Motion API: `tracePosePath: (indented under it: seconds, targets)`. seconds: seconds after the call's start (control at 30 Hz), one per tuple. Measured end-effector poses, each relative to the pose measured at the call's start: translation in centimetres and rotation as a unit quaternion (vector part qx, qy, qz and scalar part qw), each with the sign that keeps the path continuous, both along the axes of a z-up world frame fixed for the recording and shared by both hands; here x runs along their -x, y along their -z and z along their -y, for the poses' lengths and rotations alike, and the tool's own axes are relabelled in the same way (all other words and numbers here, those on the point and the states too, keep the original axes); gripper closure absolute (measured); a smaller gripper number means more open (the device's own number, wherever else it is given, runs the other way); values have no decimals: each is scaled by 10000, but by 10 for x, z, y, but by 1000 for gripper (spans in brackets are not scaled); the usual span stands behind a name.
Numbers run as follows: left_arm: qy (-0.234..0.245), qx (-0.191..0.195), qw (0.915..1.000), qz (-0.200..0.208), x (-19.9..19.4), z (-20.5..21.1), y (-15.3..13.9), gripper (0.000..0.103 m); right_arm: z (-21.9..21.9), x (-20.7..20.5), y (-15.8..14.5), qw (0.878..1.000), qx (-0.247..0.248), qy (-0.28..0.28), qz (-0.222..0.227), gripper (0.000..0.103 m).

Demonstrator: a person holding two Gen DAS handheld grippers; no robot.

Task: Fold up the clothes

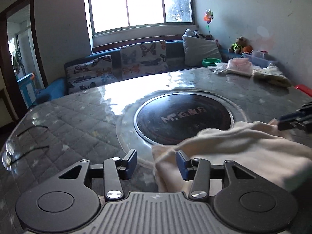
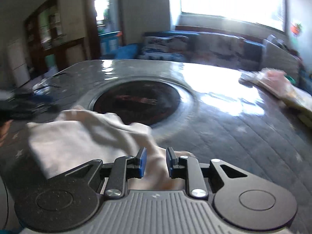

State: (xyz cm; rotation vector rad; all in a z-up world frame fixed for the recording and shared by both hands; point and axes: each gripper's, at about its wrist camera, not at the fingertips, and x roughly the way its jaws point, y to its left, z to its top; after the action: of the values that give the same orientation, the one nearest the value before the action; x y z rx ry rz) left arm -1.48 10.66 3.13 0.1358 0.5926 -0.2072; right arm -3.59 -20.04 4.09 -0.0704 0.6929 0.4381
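One cream garment (image 1: 243,148) lies between both grippers' parted jaws, neither gripping.

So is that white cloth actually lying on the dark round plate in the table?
Touching. In the right wrist view the white cloth drapes over the near rim of the dark round plate; the left wrist view shows the same overlap.

My right gripper (image 2: 155,162) has its blue pads apart, with cream cloth (image 2: 81,136) bunched between them. The cloth spreads left over the quilted table (image 2: 243,136), its far edge lapping the dark round inset (image 2: 136,101). My left gripper (image 2: 27,105) shows blurred at far left.
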Motion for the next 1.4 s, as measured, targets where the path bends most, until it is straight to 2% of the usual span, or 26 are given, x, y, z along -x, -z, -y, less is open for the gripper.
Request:
tracePosePath:
  seconds: [0.13, 0.23, 0.27, 0.33, 0.43, 0.53, 0.67, 0.77, 0.83, 0.97, 1.03, 1.07, 1.27, 1.4]
  targets:
    - [118, 113, 9996, -213, 14, 3, 8, 47, 6, -2, 12, 9998, 0, 45, -199, 83]
    - [37, 145, 9992, -368, 15, 3, 16, 47, 3, -2, 19, 9997, 42, 45, -240, 85]
    - [7, 219, 9989, -407, 15, 1, 16, 47, 2, -1, 19, 9997, 74, 44, -217, 95]
    - [-27, 369, 9983, -441, 18, -2, 15, 47, 0, 0, 16, 9997, 217, 81, -48, 100]
    - [-35, 482, 9977, -480, 22, -7, 14, 47, -2, -1, 10, 9988, 403, 161, 232, 103]
    - [-67, 593, 9970, -496, 28, -11, 11, 47, 0, -8, 8, 9983, 428, 240, 319, 103]
    - [25, 773, 9958, -487, 40, -18, 5, 47, 7, -11, 5, 9999, 3, 133, 56, 94]
    - [162, 783, 9951, -576, 45, -18, 5, 48, 1, -10, 4, 10000, 74, -11, 57, 92]
    - [187, 769, 9950, -609, 46, -19, 8, 48, -6, -12, 3, 9999, 16, -161, 26, 85]
    - [256, 1102, 9910, -711, 45, -26, 13, 53, -29, -16, -1, 9987, -42, -503, 79, 81]
    - [322, 1246, 9886, -780, 46, -28, 16, 62, -44, -15, -2, 9972, -40, -736, 82, 77]
    - [357, 1350, 9868, -826, 46, -30, 17, 62, -51, -15, -2, 9963, -37, -852, 82, 75]
    - [390, 1742, 9791, -976, 51, -41, 21, 63, -92, -14, -1, 9897, -56, -1426, 88, 75]
    - [387, 1815, 9779, -960, 55, -43, 23, 62, -121, -22, -7, 9843, -124, -1760, 97, 75]
